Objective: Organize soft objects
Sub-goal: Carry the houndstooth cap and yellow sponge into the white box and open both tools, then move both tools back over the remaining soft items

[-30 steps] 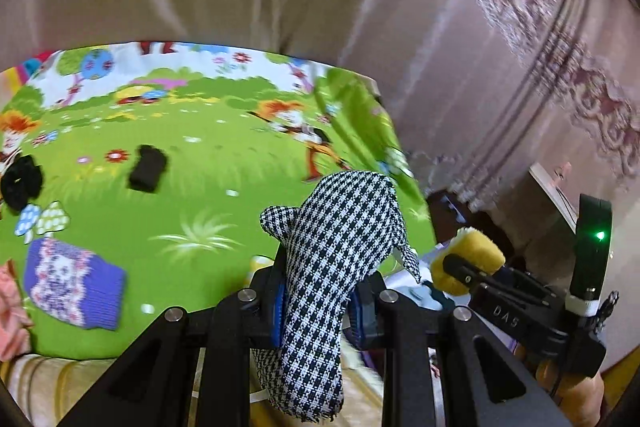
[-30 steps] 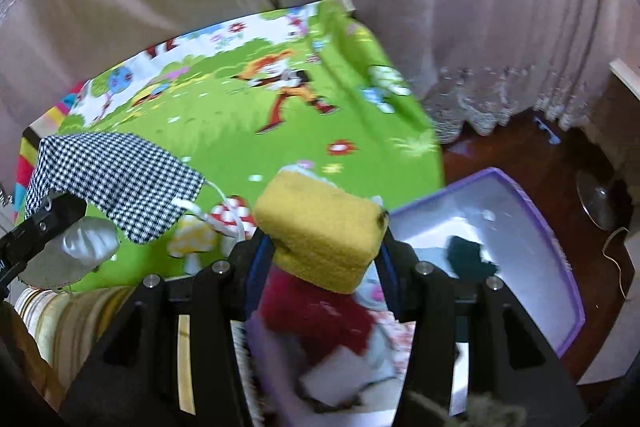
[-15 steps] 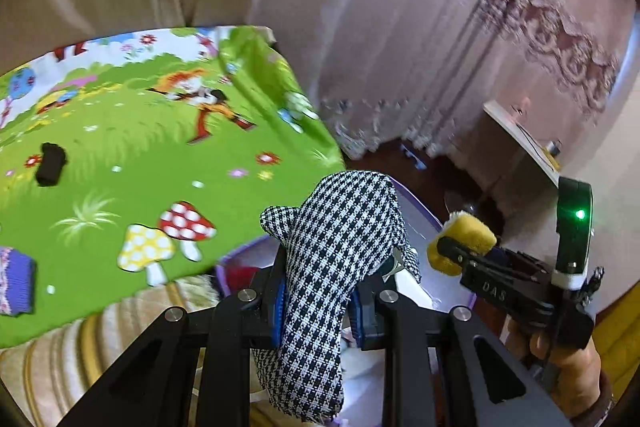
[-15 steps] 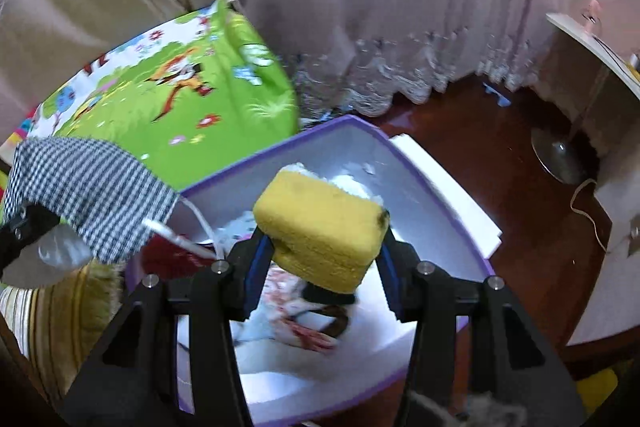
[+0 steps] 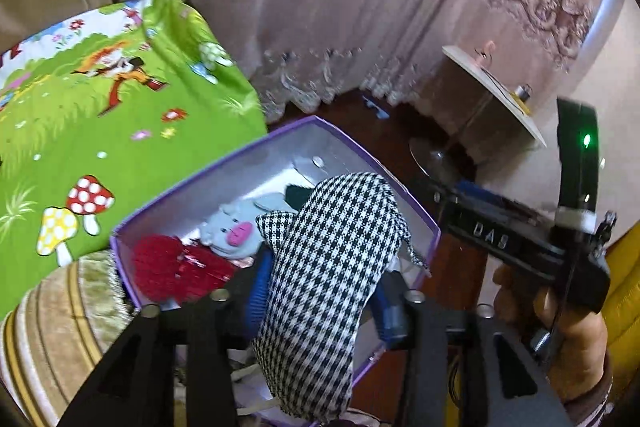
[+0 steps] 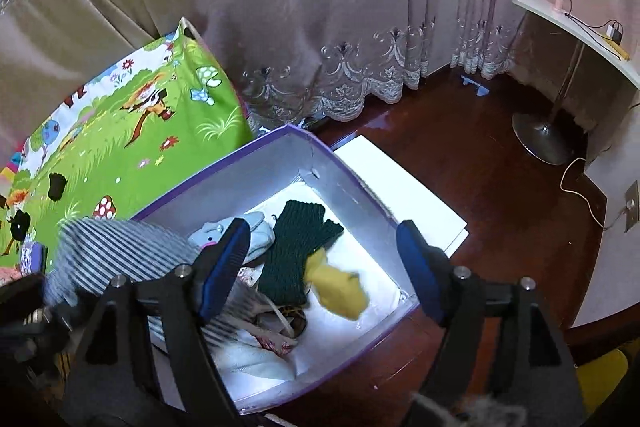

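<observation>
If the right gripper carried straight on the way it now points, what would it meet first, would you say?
Probably the yellow sponge lying in the purple box, just ahead between the open jaws of the right gripper; depth is hard to judge.

Both wrist cameras are looking steeply down, close above the purple box [image 5: 424, 223] [image 6: 360, 343]. The left view is facing it from beside the green mat [image 5: 120, 131] [image 6: 120, 147]; both are sharing box, mat and curtain [image 5: 320, 7] [image 6: 320, 7].

Left gripper [image 5: 320, 291] over purple box [image 5: 276, 147], jaws just been opening, checked cloth [image 5: 332, 267] between fingers [image 5: 256, 291]; red knit [image 5: 172, 267], grey plush [image 5: 232, 227] inside
</observation>
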